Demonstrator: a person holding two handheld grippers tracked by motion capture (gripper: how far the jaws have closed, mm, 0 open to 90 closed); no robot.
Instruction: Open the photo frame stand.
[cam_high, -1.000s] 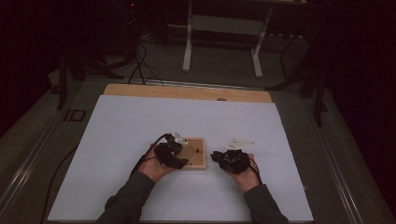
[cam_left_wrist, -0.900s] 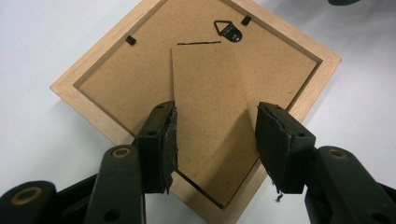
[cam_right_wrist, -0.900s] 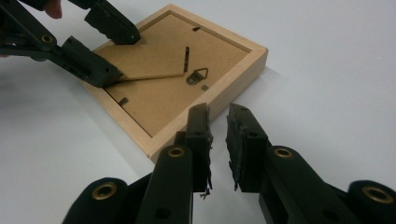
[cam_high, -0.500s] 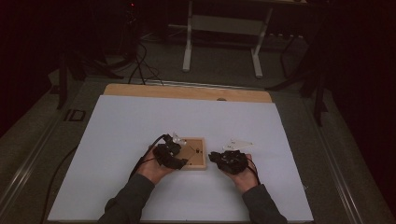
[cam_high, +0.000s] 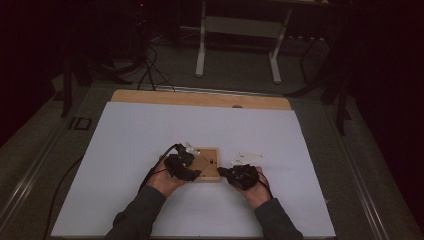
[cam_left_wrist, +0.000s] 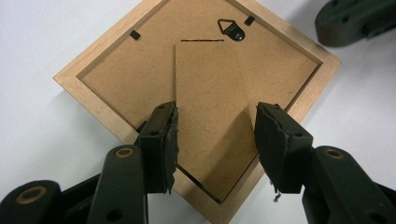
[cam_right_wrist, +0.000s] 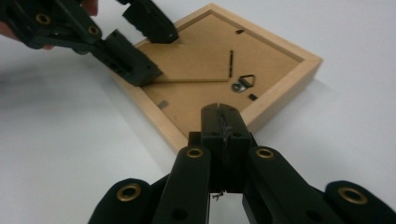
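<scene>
On the tabletop: a white sheet (cam_high: 125, 165) covers the tabletop; a wooden picture frame (cam_high: 208, 165) lies face down near the middle of it, between the two hands.
Frame back: brown fibreboard backing (cam_left_wrist: 135, 79) set inside the pale wood rim, with a metal hanging loop (cam_left_wrist: 232, 29), small black retaining tabs (cam_left_wrist: 135, 34) and a fold-out easel stand (cam_left_wrist: 210, 112) lying flat on it.
Left gripper: left gripper (cam_left_wrist: 215, 140) hangs over the near corner of the frame, its fingers (cam_left_wrist: 161, 144) spread wide apart on either side of the easel stand, grasping nothing; whether the pads touch the backing, I cannot tell.
Right gripper: right gripper (cam_right_wrist: 223, 122) sits at the frame's edge on the person's right, fingers (cam_right_wrist: 212, 123) pressed together with no gap, tips against or just beside the wood rim; nothing visible between them.
High view: left gripper (cam_high: 192, 167) over the frame's left part, right gripper (cam_high: 223, 172) just beside its right edge.
</scene>
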